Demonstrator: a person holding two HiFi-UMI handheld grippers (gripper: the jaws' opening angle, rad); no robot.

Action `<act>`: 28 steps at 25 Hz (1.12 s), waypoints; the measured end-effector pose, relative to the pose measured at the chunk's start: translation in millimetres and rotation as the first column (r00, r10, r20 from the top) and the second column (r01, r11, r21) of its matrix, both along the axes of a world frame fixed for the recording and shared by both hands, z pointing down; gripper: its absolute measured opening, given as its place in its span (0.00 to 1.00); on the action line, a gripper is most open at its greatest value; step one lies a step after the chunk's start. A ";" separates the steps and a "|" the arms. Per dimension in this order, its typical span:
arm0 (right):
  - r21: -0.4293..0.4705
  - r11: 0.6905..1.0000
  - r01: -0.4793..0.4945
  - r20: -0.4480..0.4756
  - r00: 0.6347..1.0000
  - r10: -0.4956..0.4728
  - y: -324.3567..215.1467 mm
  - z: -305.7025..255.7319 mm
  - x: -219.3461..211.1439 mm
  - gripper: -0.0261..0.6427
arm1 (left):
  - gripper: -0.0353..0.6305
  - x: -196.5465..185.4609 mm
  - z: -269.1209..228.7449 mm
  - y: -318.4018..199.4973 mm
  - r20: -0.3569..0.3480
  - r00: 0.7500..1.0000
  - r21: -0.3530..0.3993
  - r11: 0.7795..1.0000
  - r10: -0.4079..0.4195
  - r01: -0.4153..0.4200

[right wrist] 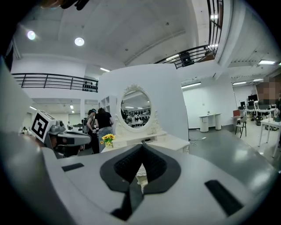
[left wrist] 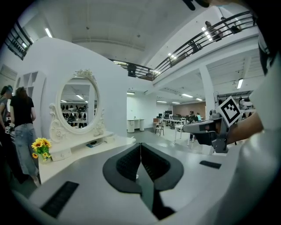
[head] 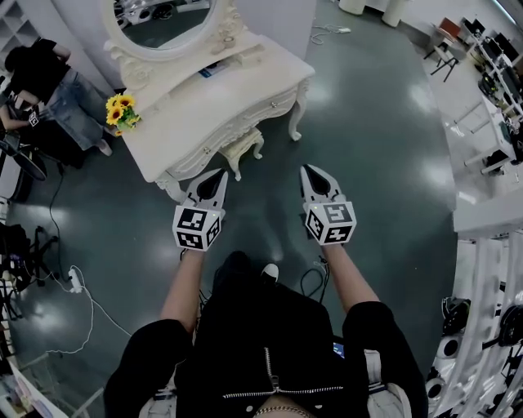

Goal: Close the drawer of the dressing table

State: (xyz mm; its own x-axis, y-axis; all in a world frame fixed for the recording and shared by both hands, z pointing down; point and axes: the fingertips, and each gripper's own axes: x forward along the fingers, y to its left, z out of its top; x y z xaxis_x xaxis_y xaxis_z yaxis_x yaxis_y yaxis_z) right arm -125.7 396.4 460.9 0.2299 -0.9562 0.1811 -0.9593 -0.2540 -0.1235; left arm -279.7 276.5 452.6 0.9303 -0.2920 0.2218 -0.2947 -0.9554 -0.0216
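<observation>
While both claws hang level in front of me, I check the left gripper (left wrist: pixel 140 147) first: its dark ribbed pads are pressed together at the tips, with nothing between them. The right gripper (right wrist: pixel 142 146) is the same, jaws closed on themselves and empty, with only a pale bit of furniture showing behind the gap lower down. They sit side by side, marker cubes towards me, noses tipped a little downward.

Both point at the white dressing table (head: pixel 221 102), and neither touches it. The left claw's tip is near the table's front corner leg, while the right one is over bare floor (head: pixel 368 131), further off. The drawer front (head: pixel 253 114) runs along the carved edge facing me. I can't tell from here whether it stands out or sits flush.

A small white stool (head: pixel 243 147) is tucked under that edge. On top of the table is the oval mirror (head: pixel 163 18) in its ornate frame, with a small blue item (head: pixel 214 70) lying below it. A bunch of sunflowers (head: pixel 121 110) sits at the far left corner. Beyond the flowers a person in a black top (head: pixel 45 69) stands turned away. A white cable (head: pixel 75 282) trails across the dark glossy floor on my left.
</observation>
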 end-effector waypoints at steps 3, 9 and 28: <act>0.000 1.000 0.015 -0.001 1.000 -0.015 -1.9 2.3 3.0 0.05 | 0.09 1.6 3.5 0.5 0.001 1.000 -0.002 1.000 -0.010 0.010; 0.010 0.999 0.035 -0.005 0.999 -0.035 -16.7 2.2 18.0 0.05 | 0.09 18.2 5.6 -14.7 -0.002 1.000 -0.001 1.000 -0.016 0.016; -0.026 0.999 0.021 0.015 1.000 -0.021 -175.6 6.9 140.2 0.05 | 0.09 163.9 10.5 -172.7 0.001 0.999 -0.027 0.998 0.050 -0.050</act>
State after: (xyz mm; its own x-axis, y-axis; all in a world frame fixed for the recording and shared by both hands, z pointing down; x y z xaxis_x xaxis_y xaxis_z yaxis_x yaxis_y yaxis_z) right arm 14.5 220.9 467.8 0.2072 -0.9557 0.2091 -0.9626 -0.2373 -0.1308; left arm -115.8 103.8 463.1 0.9432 -0.2388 0.2308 -0.2464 -0.9692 0.0042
